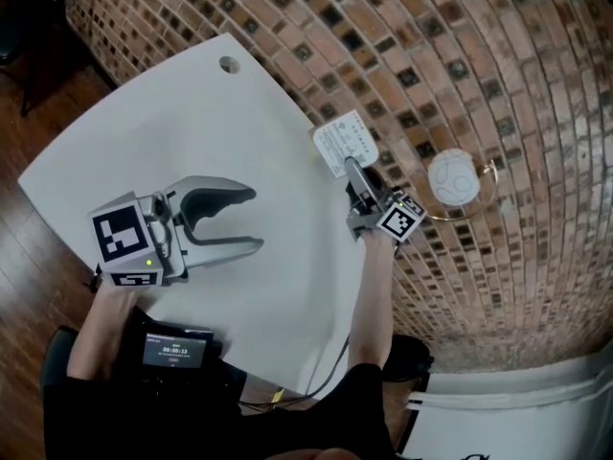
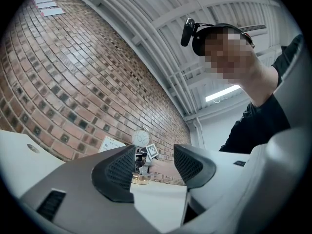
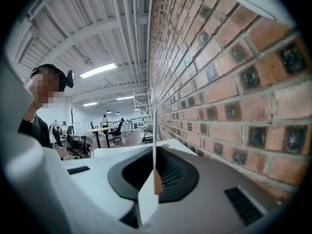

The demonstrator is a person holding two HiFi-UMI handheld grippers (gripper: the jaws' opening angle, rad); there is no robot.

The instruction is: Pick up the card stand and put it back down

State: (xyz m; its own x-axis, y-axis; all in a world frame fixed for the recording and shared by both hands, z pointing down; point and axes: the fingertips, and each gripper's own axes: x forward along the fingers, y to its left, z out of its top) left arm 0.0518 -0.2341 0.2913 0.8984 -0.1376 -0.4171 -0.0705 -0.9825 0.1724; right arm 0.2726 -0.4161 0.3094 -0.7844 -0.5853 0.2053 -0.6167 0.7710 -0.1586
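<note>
The card stand [image 1: 347, 144] is a white printed card, standing at the right edge of the white table [image 1: 192, 132] against the brick wall. My right gripper [image 1: 354, 172] is shut on its lower end. In the right gripper view the card [image 3: 154, 140] appears edge-on between the closed jaws of that gripper [image 3: 155, 179]. Whether its foot touches the table I cannot tell. My left gripper [image 1: 251, 220] hovers over the table's near left part, open and empty. In the left gripper view the left gripper [image 2: 154, 167] is aimed at the card [image 2: 111, 144] and the right gripper [image 2: 145, 156].
A white ball ornament on a gold ring stand [image 1: 453, 178] sits just right of the right gripper, close to the brick wall [image 1: 431, 56]. A round hole [image 1: 228, 64] is in the table's far corner. A small screen device [image 1: 175, 348] hangs at the person's waist.
</note>
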